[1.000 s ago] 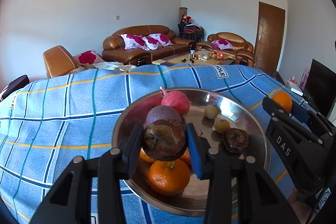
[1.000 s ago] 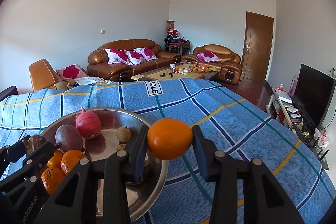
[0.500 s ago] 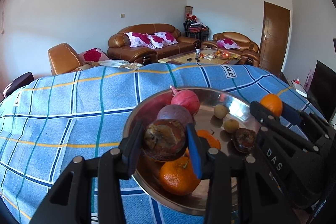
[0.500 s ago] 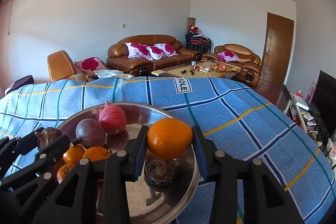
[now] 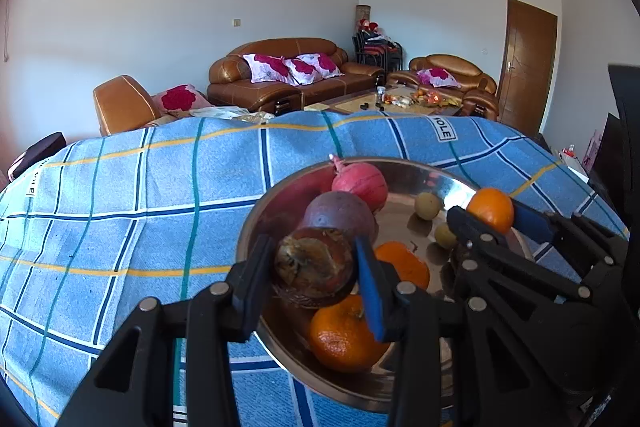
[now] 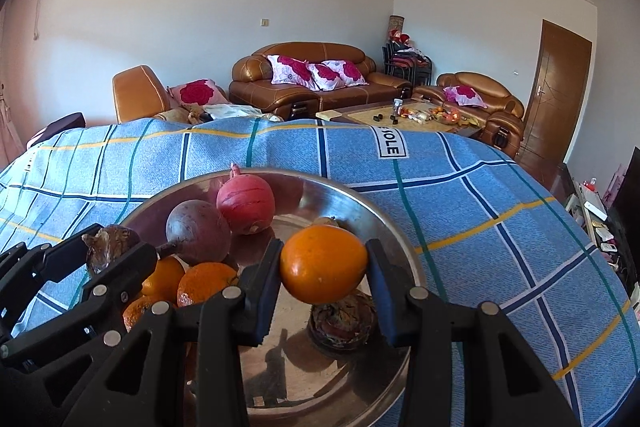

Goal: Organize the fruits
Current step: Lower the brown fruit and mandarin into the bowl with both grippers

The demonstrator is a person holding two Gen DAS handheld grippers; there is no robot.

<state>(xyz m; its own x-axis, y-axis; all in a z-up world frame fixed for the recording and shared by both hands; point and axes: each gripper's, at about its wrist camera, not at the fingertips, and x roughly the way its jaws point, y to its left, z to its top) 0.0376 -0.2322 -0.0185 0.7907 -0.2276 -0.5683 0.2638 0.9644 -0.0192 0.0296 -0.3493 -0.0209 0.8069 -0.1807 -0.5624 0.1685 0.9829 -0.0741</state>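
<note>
Two tools over steel bowl (image 6: pixel 384 223) on blue plaid cloth (image 6: pixel 480 227). Right tool (image 6: pixel 323 267) clamped on orange (image 6: pixel 323 263) above bowl middle. Left tool (image 5: pixel 314 267) squeezed brown shriveled fruit (image 5: pixel 314 265) over bowl's near-left rim, tangerines (image 5: pixel 340 341) underneath.

Over the last second the right gripper (image 6: pixel 323 269) has carried its orange (image 6: pixel 323 268) from beside the steel bowl (image 6: pixel 392 227) to above the bowl's inside, over a dark wrinkled fruit (image 6: pixel 342 321) lying there. In the left view that orange (image 5: pixel 490 209) now sits over the bowl's far right rim (earlier it was out over the cloth). The left gripper (image 5: pixel 314 271), with its brown fruit (image 5: pixel 314 267), has shifted toward the bowl's left edge.
</note>
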